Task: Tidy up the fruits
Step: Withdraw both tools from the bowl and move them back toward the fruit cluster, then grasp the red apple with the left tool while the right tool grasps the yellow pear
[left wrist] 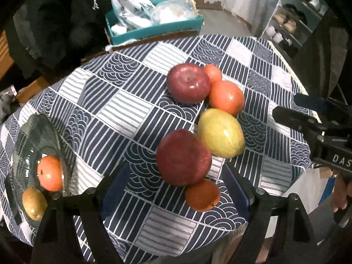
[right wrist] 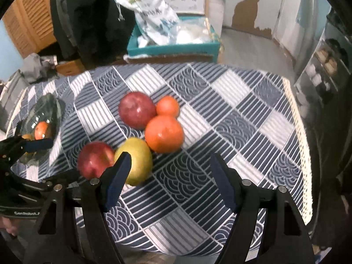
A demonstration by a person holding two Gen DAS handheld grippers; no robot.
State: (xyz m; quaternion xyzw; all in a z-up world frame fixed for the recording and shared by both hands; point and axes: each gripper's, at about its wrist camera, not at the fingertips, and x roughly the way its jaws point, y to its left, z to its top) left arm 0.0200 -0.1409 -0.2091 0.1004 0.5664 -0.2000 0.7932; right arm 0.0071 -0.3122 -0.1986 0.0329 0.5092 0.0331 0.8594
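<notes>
On the patterned tablecloth (left wrist: 123, 101) lies a cluster of fruit: two red apples (left wrist: 183, 157) (left wrist: 188, 83), a yellow-green mango (left wrist: 221, 133), a large orange (left wrist: 226, 98), a small orange (left wrist: 212, 73) and another orange (left wrist: 202, 194) near my left fingers. My left gripper (left wrist: 176, 189) is open, its jaws on either side of the near apple and orange, not touching. A glass bowl (left wrist: 35, 136) at the left holds an orange (left wrist: 50, 173) and a kiwi (left wrist: 34, 203). My right gripper (right wrist: 170, 182) is open and empty above the cloth, just right of the mango (right wrist: 136, 160).
A teal box (left wrist: 154, 30) with plastic bags stands behind the table. A shelf (left wrist: 292, 22) with dishes is at the far right. The table edge (right wrist: 297, 132) runs close on the right. The right gripper's body (left wrist: 319, 132) shows at the right in the left view.
</notes>
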